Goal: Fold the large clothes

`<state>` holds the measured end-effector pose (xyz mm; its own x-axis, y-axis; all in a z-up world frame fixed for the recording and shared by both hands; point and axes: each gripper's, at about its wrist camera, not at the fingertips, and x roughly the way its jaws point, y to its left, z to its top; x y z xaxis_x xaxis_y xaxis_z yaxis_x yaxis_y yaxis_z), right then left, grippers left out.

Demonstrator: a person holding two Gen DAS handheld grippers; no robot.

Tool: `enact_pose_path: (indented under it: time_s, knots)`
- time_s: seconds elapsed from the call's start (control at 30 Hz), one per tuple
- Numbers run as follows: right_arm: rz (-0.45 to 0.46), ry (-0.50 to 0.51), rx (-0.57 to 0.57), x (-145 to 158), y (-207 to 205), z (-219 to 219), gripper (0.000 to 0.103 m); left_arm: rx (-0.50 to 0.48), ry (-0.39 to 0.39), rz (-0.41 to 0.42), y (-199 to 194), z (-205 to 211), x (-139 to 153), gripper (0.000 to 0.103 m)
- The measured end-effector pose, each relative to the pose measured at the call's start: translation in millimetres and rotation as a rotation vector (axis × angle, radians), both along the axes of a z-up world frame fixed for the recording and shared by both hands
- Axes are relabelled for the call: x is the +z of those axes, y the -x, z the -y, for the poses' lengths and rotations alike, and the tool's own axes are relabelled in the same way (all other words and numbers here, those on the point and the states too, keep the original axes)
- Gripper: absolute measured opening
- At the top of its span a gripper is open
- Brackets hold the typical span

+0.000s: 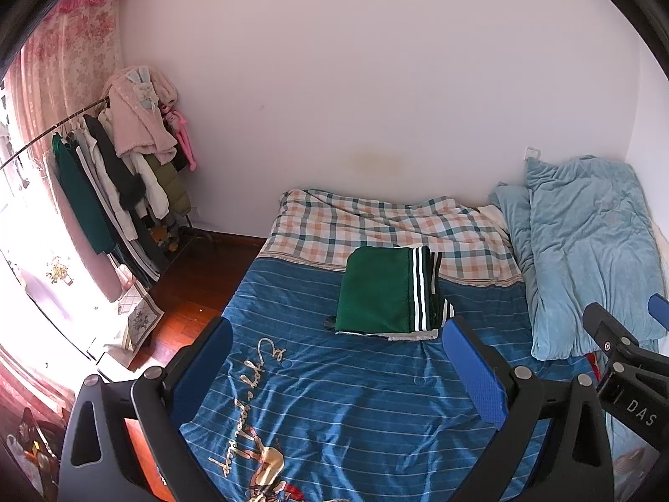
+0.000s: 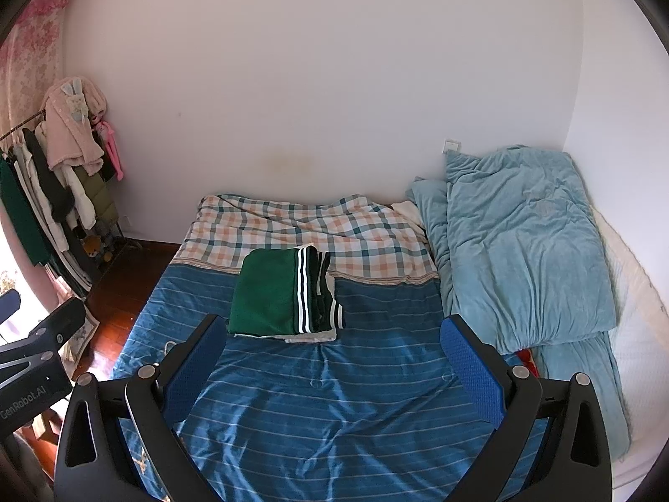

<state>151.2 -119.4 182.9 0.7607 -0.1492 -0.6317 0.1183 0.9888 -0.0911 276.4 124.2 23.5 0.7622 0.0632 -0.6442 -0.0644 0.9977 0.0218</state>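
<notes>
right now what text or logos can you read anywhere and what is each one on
"DAS": white letters on the right claw body, seen from the left wrist.
"GenRobot.AI": on the left claw body, seen from the right wrist.
Gold cursive script on the blue striped bedspread: too warped to read.

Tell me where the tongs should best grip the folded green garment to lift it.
Probably the near edge of the folded green garment, coming from the front: it lies flat on the blue striped cover, with its layers stacked and open toward the striped side.
</notes>
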Motion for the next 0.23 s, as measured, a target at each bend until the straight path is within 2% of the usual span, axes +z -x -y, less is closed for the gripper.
enact_pose_path:
  time_s: [0.23]
  knots:
    - [-0.001,-0.002,-0.002,0.1,1.8,-0.4,0.103,0.006,0.001,-0.004,1.0,-3.8,-0.3,0.102]
